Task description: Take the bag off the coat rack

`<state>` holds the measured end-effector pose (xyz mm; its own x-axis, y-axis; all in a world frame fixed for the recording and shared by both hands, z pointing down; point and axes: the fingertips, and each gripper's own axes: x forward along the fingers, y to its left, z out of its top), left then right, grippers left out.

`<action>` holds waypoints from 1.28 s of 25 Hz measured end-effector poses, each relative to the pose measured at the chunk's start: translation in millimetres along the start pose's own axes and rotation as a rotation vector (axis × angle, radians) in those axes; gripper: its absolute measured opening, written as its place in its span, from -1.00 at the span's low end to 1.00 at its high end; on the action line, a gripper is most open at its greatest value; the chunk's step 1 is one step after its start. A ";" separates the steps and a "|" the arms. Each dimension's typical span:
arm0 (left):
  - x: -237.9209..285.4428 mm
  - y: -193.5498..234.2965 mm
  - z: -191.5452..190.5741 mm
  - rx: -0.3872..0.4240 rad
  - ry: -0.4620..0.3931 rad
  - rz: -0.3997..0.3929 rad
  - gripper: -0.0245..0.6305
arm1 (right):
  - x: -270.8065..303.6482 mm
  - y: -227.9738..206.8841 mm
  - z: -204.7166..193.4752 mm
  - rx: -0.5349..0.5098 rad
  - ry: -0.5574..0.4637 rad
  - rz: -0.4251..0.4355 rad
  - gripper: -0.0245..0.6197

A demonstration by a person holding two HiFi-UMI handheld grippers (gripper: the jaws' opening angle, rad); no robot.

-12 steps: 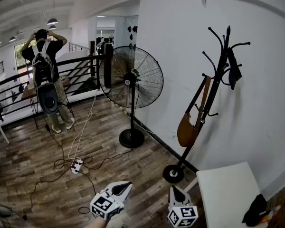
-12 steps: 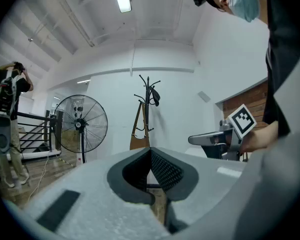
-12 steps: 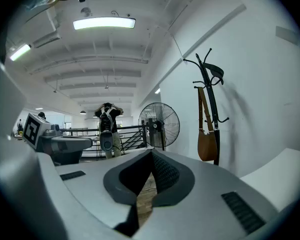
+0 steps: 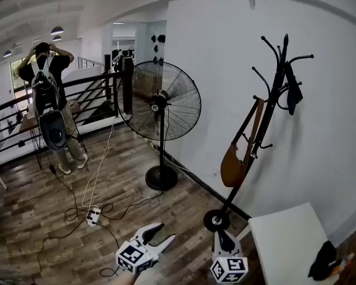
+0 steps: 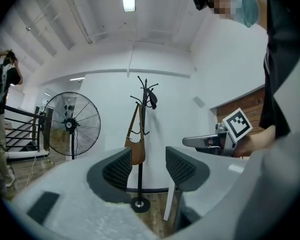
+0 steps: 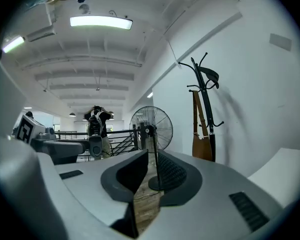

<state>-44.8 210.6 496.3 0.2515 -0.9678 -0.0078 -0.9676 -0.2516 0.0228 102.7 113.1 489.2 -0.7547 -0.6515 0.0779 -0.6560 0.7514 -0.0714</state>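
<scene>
Indoors, above the wooden floor (image 4: 35,206), the left hand-held gripper (image 4: 165,231) is spread wide, the right hand-held gripper (image 4: 219,234) barely parted.

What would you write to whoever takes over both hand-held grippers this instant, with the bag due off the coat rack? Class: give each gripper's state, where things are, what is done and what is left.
Left hand-held gripper: jaws wide apart, empty, aimed at the coat rack.
Right hand-held gripper: jaws barely apart, empty.
Brown shoulder bag: hangs by its strap from the rack; both grippers are well short of it.
Done: nothing yet.
Left: approach, grip the strap, lift it off the rack.
</scene>
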 end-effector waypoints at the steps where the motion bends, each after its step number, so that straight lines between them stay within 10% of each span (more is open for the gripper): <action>1: 2.0 4.7 -0.6 -0.001 0.001 -0.011 -0.31 | 5.1 0.6 -0.8 0.002 -0.001 -0.010 -0.75; 16: 37.5 50.2 -18.9 -0.033 0.018 -0.111 -0.03 | 51.5 -8.4 -12.9 0.042 0.021 -0.105 -0.25; 32: 170.2 115.6 -28.6 -0.047 0.054 -0.067 -0.03 | 165.2 -104.3 -0.3 0.032 0.035 -0.091 -0.23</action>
<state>-113.2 16.8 526.2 0.3176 -0.9472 0.0432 -0.9467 -0.3142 0.0710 46.5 -72.9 509.7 -0.6916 -0.7122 0.1199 -0.7221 0.6853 -0.0946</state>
